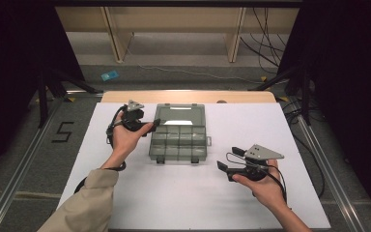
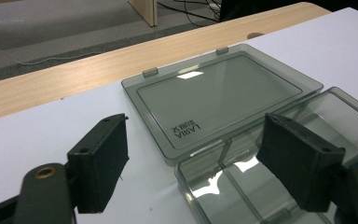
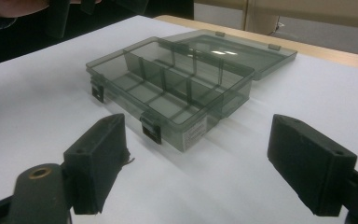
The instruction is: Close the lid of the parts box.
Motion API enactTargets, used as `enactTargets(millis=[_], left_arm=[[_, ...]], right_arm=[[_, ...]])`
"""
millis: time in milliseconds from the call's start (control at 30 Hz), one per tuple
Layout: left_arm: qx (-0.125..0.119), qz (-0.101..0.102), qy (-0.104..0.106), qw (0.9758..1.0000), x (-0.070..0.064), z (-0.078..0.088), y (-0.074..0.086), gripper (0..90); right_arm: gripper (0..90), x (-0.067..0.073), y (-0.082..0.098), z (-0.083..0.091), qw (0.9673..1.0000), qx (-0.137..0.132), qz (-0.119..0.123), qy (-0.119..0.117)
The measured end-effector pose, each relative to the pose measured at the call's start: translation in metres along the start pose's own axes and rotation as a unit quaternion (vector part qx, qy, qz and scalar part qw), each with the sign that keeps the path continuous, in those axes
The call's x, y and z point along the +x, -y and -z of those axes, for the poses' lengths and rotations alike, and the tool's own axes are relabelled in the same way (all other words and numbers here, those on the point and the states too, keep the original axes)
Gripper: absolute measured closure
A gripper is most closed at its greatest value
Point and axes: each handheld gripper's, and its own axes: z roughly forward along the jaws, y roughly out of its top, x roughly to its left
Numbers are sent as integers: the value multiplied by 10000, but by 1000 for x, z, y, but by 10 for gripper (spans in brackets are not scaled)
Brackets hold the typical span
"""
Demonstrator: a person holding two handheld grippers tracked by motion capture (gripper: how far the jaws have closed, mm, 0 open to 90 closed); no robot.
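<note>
A smoky see-through compartment box (image 1: 178, 141) lies in the middle of the white table sheet, its lid (image 1: 179, 115) folded flat to the far side. The compartments look empty. My left gripper (image 1: 150, 126) is at the box's left side by the hinge, jaws wide apart and pressing on nothing. In the left gripper view this gripper (image 2: 196, 128) faces the lid (image 2: 219, 91), and one jaw hangs over a corner of the tray (image 2: 242, 182). My right gripper (image 1: 228, 158) is held open to the box's front right, off the box. The right gripper view shows this gripper (image 3: 198, 126) looking at the box (image 3: 168, 84) and its front latches.
The white sheet (image 1: 183, 203) covers a wooden table whose far edge (image 1: 188, 96) shows. Beyond it stand wooden shelves (image 1: 174, 24) and floor cables (image 1: 265, 43). Black stands and curtains flank both sides. A small blue item (image 1: 109, 75) lies on the floor.
</note>
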Motion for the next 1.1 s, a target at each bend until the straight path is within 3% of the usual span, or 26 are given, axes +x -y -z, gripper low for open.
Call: enactTargets(millis=[133,167,233,267,300,333,367,433,500,533,633,667,700,733,767,833,1000,1033,1100], left_arm=[[53,32,-27,10000,3,-9,-4,246],[145,-66,-31,9999,5,-10,-6,249],[68,56,-37,10000,5,-14,-7,252],[141,-29,-47,9999,7,-14,-8,256],[155,-39,-48,9999,7,-15,-9,260],[251,-133,-32,9996,9,-15,-10,267],[177,2,-51,9998,9,-21,-12,290],[254,-52,-54,9997,11,-22,-13,300],[211,101,-89,9997,12,-27,-14,335],[323,19,-99,9994,14,-28,-14,348],[356,200,-191,9990,15,-38,-16,375],[413,230,-215,9986,16,-40,-17,396],[578,104,-223,9980,19,-41,-18,441],[500,255,-227,9982,18,-44,-18,441],[730,166,-290,9968,20,-50,-18,481],[775,188,-327,9963,20,-52,-18,517],[1012,459,-462,9927,22,-66,-15,575],[1123,538,-516,9909,23,-72,-14,597],[1142,612,-535,9901,22,-74,-13,626]], right_arm=[[206,-1,2,-3,9999,-146,9,-68],[206,-1,1,-2,9999,-107,9,-45],[206,-1,1,-2,10000,-82,6,-46],[206,1,1,-1,9999,-16,-120,-84],[206,-1,1,-1,10000,-34,7,-5],[206,-1,1,0,10000,35,-21,-9],[206,0,2,-3,9998,-82,-122,-117],[206,0,2,-3,9998,-86,-117,-113],[206,0,2,-3,9998,-94,-105,-108],[206,0,1,-2,10000,-26,-62,-44],[206,0,1,-2,10000,-33,-72,-45],[206,-1,2,-4,9998,-167,-7,-48],[206,-1,2,-4,9999,-161,0,-39],[206,-1,2,-4,9999,-161,0,-39],[206,0,2,-4,9998,-92,-120,-120],[206,0,2,-4,9998,-89,-113,-118],[206,0,1,-2,9999,-30,-131,-72],[206,0,2,-3,9998,-53,-144,-134],[206,0,2,-3,9998,-58,-143,-135]])
